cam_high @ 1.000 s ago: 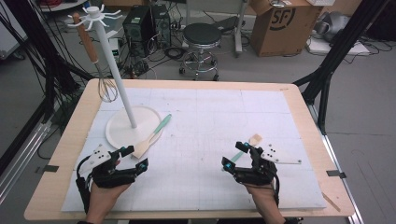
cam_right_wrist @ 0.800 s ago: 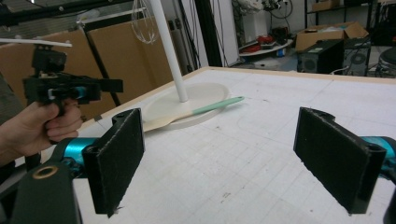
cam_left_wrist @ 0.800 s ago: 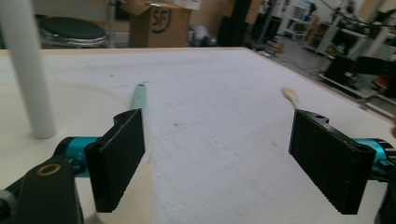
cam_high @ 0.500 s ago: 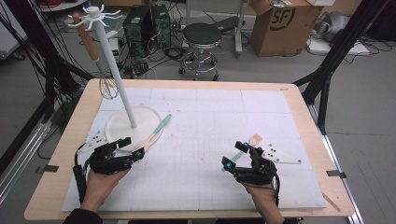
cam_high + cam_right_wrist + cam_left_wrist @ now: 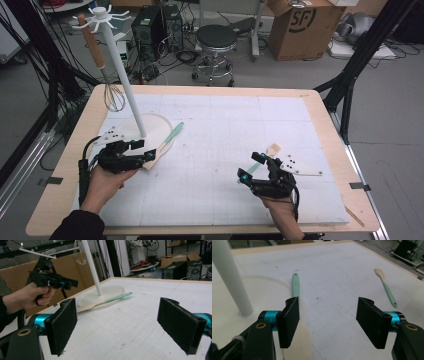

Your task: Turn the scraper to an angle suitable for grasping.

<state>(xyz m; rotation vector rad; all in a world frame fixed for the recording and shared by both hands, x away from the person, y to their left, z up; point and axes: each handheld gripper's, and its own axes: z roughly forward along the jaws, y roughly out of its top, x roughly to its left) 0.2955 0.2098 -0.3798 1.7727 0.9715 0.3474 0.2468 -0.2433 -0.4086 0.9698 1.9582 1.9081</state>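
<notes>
A spatula [image 5: 167, 141] with a mint handle and a pale blade lies across the rim of the white rack base [image 5: 157, 122]. My left gripper [image 5: 145, 150] hovers at its blade end. In the left gripper view the blade [image 5: 298, 345] lies under the left jaw, and the jaws of that gripper [image 5: 328, 305] have just been closing with nothing pinched between them. A second mint-handled spatula [image 5: 272, 149] lies beside my right gripper [image 5: 249, 166], which stands open [image 5: 118, 315] over bare mat. A whisk [image 5: 114, 97] hangs from the rack pole [image 5: 122, 75].
A white gridded mat [image 5: 220, 130] covers the wooden table [image 5: 320, 107]. The tall pole rises just left of my left gripper. Behind the table are a stool [image 5: 216, 37], a computer case [image 5: 150, 25] and a cardboard box [image 5: 300, 22].
My left gripper has risen and moved forward toward the rack base and the spatula's blade, and its jaws stand narrower. The right gripper has not moved.
</notes>
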